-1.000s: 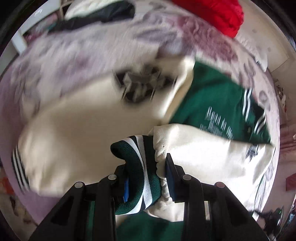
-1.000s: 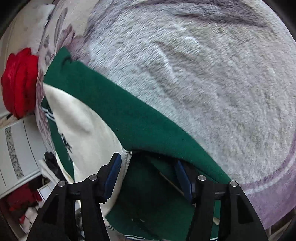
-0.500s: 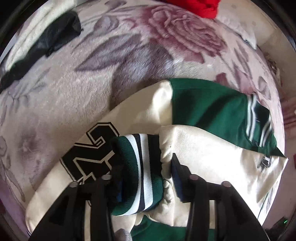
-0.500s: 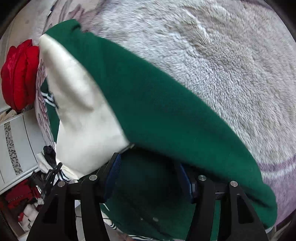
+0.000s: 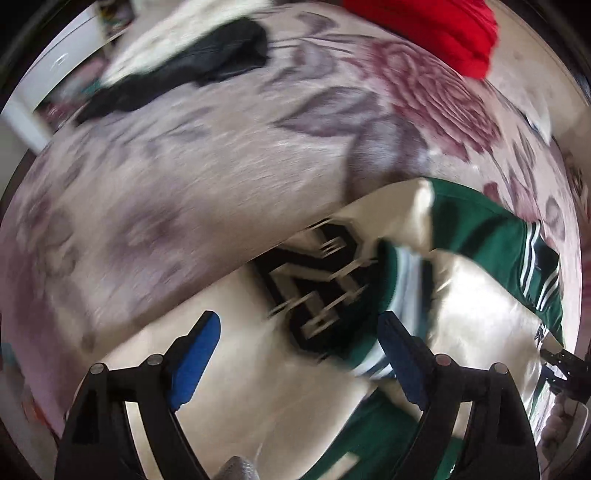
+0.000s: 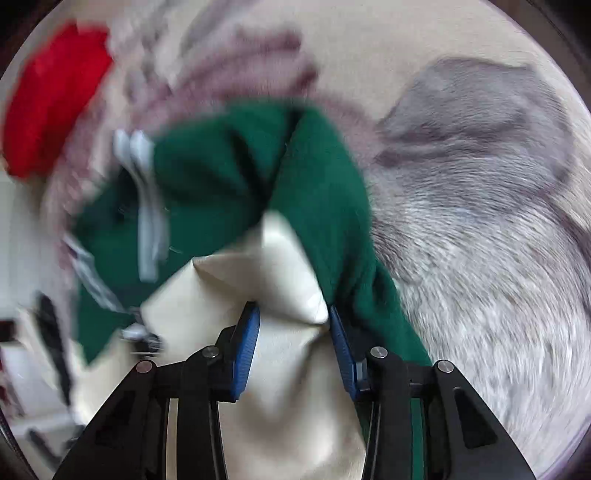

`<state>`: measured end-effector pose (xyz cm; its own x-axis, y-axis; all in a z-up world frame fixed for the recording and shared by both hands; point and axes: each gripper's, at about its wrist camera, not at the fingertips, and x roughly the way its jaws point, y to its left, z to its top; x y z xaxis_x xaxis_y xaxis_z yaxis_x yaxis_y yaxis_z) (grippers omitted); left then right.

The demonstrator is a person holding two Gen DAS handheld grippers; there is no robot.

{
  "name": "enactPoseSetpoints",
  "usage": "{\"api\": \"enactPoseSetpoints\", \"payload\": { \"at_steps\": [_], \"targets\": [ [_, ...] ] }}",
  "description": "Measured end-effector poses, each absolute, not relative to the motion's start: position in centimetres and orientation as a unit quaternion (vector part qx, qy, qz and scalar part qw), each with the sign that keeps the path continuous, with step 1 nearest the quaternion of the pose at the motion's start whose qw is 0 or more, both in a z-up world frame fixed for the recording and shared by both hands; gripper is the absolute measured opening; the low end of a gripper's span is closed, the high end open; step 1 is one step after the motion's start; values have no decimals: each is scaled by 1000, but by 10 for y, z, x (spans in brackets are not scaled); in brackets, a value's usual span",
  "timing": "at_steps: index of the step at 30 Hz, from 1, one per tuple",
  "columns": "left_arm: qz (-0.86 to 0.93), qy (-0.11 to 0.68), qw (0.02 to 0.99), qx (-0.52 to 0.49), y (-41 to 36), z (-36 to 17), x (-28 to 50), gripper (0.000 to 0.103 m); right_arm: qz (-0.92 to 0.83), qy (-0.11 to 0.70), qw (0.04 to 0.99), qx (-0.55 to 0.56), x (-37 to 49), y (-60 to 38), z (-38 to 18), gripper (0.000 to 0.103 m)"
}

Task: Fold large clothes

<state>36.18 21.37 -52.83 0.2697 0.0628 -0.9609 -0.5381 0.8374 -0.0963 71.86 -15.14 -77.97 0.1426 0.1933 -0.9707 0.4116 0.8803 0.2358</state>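
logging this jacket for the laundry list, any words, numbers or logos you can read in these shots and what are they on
Black block number patch on the cream sleeve of the jacket: smeared by motion; it may begin with a "2", but it cannot be read for sure.
Small dark mark at the jacket's right edge: too small and blurred to read.
Right wrist view: no text shows on the jacket, the blanket or the red garment.

You are looking at a flowered blanket (image 5: 207,177) covering the bed. A red garment (image 5: 436,26) is lying near its far edge, and a black garment (image 5: 192,62) is lying toward the far left corner, well apart from the red one.
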Motion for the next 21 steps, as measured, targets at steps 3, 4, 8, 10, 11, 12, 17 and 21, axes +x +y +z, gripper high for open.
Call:
{"api": "enactPoseSetpoints", "payload": {
  "at_steps": [3,4,8,10,11,12,17,21],
  "targets": [
    [226,567,758,-229,229,-516,302,87,-67,660,724,189,721,-124,-750,48],
    [235,569,751,-237,233,-514,282,87,-62,655,729,188,714,-117,-738,48],
    [266,569,689,-361,256,-529,181,87,-21,656,720,226,675,-88,-708,49],
    [258,562,638,-458,262,-554,137,86,-7,663,710,237,651,-64,-703,51],
    [255,554,612,-503,262,-569,119,86,-2,667,705,242,635,-54,-706,51],
    [254,538,588,-548,263,-585,101,86,2,670,699,248,626,-39,-708,51],
    [299,429,545,-656,284,-629,69,85,10,694,664,280,581,22,-743,51],
    [363,379,566,-636,326,-622,82,80,36,712,646,273,572,76,-761,51]
  ]
}}
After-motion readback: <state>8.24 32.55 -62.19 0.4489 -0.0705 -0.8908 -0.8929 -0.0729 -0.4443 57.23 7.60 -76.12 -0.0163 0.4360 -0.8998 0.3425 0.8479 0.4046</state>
